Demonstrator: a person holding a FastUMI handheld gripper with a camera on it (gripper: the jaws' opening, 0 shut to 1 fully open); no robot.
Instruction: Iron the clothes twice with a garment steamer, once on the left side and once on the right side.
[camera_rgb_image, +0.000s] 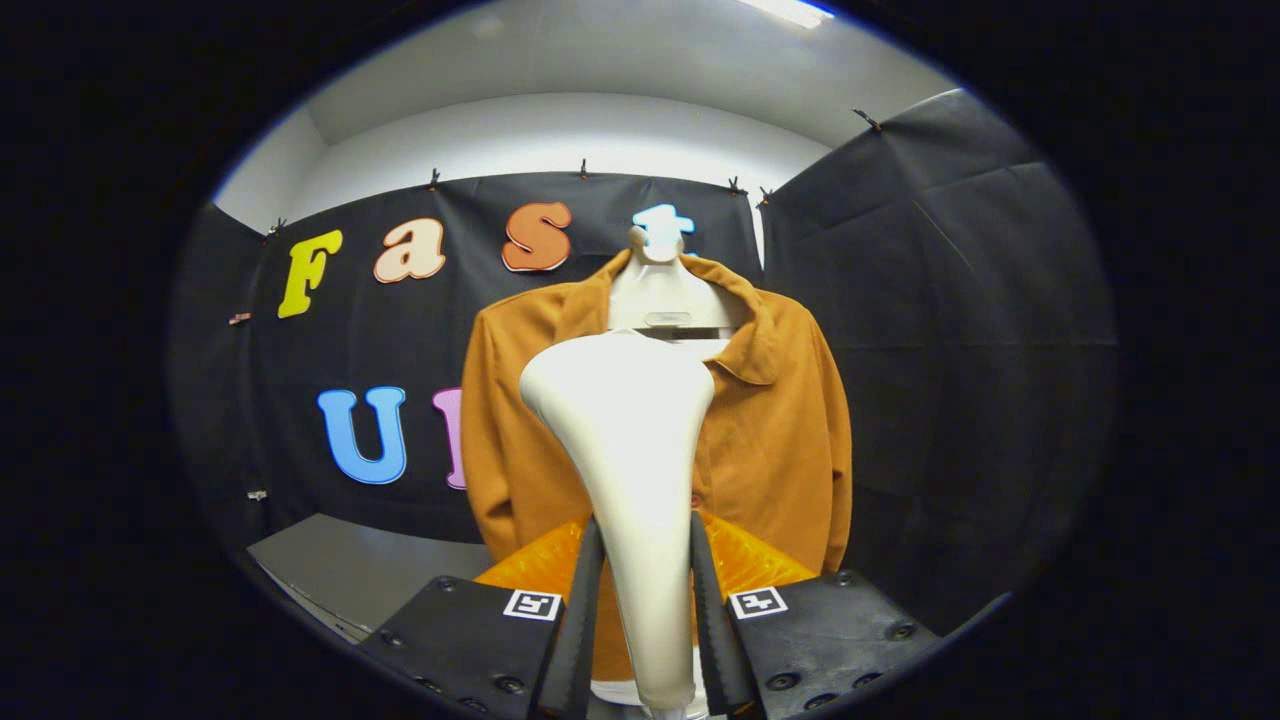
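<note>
Your tool (640, 610) has its 2 fingers clamped on the white steamer (625, 440), which blocks the jacket's (780, 440) middle. The jacket hangs just beyond on a white hanger (662, 290).

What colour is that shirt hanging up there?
Orange-brown, a plain rust tone; the shirt shows best in the gripper view, beyond the white steamer.
</note>
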